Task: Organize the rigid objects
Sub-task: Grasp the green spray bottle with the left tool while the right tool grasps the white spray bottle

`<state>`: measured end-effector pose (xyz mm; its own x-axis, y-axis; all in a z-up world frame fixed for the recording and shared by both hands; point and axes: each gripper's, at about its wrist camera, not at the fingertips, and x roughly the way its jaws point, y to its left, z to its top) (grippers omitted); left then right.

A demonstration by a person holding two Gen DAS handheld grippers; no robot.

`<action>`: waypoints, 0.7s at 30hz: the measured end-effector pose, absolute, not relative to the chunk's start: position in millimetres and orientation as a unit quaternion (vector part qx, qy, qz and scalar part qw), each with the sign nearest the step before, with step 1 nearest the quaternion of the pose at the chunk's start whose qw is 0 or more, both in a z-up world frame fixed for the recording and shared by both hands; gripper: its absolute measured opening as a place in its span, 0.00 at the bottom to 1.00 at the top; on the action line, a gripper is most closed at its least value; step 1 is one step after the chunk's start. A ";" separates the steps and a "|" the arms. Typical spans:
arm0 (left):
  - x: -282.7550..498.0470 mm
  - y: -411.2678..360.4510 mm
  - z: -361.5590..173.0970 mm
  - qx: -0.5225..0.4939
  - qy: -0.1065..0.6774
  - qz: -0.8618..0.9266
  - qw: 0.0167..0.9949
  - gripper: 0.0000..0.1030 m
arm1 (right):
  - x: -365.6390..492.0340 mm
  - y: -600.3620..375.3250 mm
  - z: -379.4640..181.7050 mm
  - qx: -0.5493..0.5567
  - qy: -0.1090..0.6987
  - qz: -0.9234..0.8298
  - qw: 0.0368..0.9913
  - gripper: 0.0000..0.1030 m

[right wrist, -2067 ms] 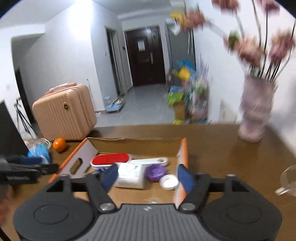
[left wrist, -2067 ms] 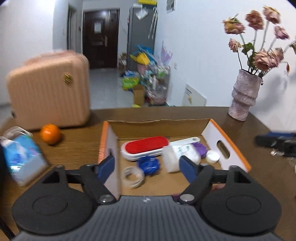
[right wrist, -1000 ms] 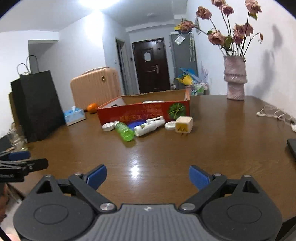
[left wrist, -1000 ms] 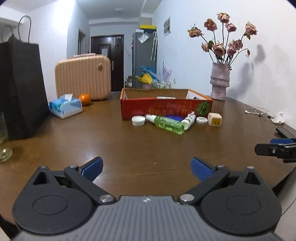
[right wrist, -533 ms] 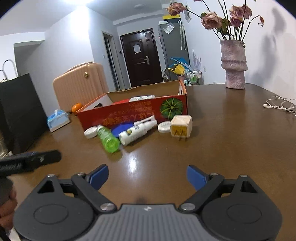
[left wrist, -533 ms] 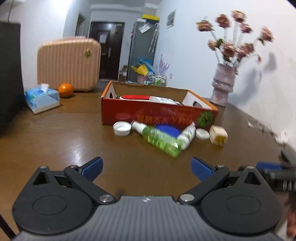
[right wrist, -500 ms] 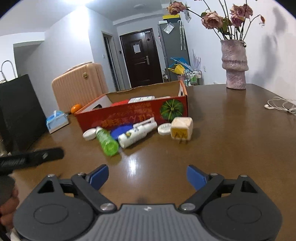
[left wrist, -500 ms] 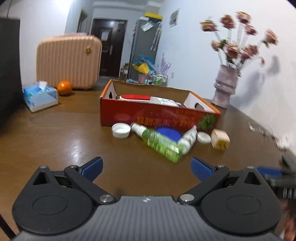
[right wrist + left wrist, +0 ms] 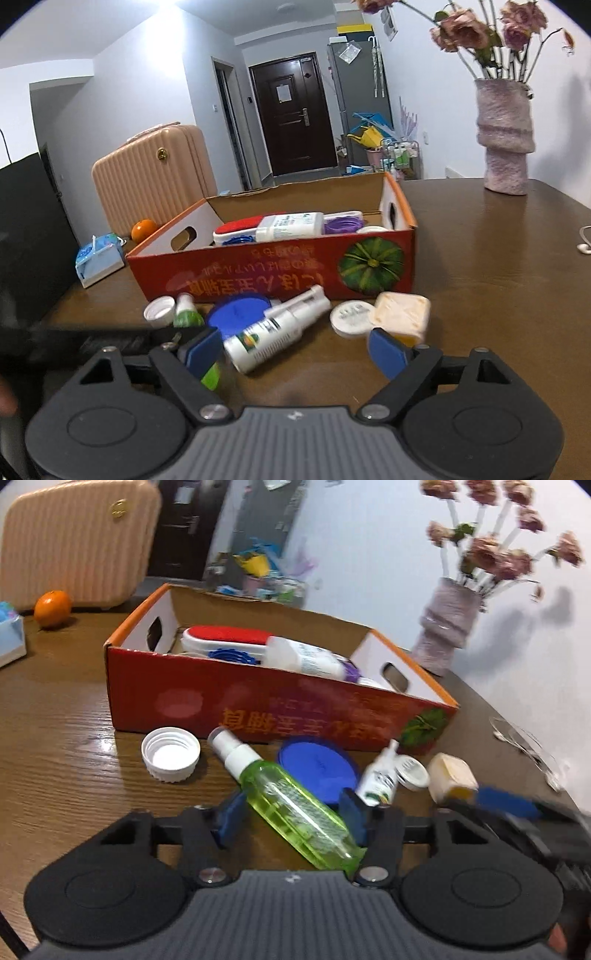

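Observation:
A red cardboard box (image 9: 258, 701) (image 9: 280, 273) holds a red brush (image 9: 229, 635), a white bottle (image 9: 303, 659) and a purple item. In front of it lie a green spray bottle (image 9: 291, 812), a blue lid (image 9: 317, 764), a white spray bottle (image 9: 277, 328), a white cap (image 9: 170, 753), a small white lid (image 9: 351, 317) and a cream block (image 9: 402, 314). My left gripper (image 9: 291, 818) straddles the green bottle, fingers not touching it. My right gripper (image 9: 295, 350) is open around the white spray bottle's base.
A pink suitcase (image 9: 155, 177), an orange (image 9: 52, 607) and a tissue pack (image 9: 98, 262) stand left of the box. A vase with flowers (image 9: 504, 140) is at the far right. Earphone cable (image 9: 585, 240) lies on the table's right side.
Both grippers have moved forward and down to the objects in front of the box. The left gripper's fingers have narrowed around the green bottle.

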<state>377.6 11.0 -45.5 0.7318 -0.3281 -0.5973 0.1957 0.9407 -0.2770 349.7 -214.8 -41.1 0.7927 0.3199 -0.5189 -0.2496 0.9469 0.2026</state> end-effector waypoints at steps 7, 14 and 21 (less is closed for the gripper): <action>354.2 13.1 -39.4 -0.022 0.320 -0.155 0.935 0.44 | 394.5 -189.6 -57.9 0.072 0.322 0.132 0.935 0.67; 383.1 18.2 -47.2 -0.069 0.364 -0.130 0.920 0.49 | 392.0 -195.3 -59.6 0.069 0.344 0.136 0.927 0.26; 343.9 19.3 -45.2 -0.052 0.355 -0.150 0.921 0.31 | 339.4 -207.9 -51.1 -0.005 0.357 0.161 0.920 0.26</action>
